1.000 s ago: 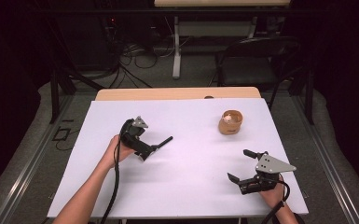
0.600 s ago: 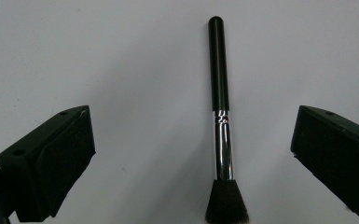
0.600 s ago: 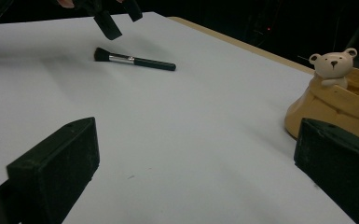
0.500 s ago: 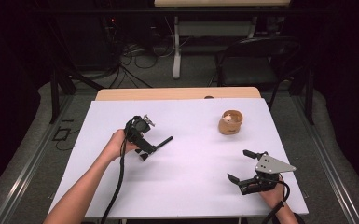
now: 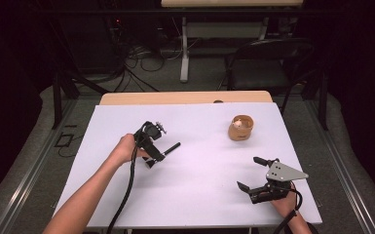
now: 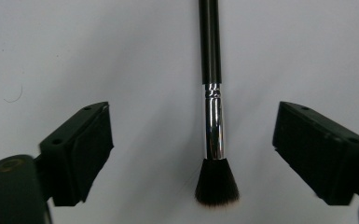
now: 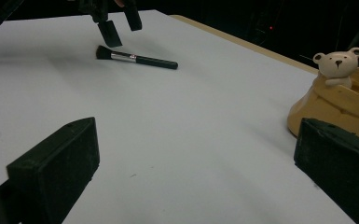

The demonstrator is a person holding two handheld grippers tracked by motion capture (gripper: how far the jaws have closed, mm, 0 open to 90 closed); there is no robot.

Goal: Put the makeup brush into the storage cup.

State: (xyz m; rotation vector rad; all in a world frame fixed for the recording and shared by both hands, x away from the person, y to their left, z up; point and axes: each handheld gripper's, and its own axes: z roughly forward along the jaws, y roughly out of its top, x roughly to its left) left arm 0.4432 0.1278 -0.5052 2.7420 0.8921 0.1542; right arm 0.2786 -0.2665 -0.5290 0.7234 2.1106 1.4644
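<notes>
Left tool [image 6: 193, 154]: jaws apart, closing around brush [image 6: 213, 121], not yet touching.
Right tool [image 5: 259, 175]: open, idle.
Tip: centre on ferrule, then pinch.

Brush [image 5: 169, 147] left of holder [image 5: 240, 127]

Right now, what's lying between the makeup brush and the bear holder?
Nothing: in the right gripper view, bare white table stretches from the makeup brush to the bear holder.
</notes>
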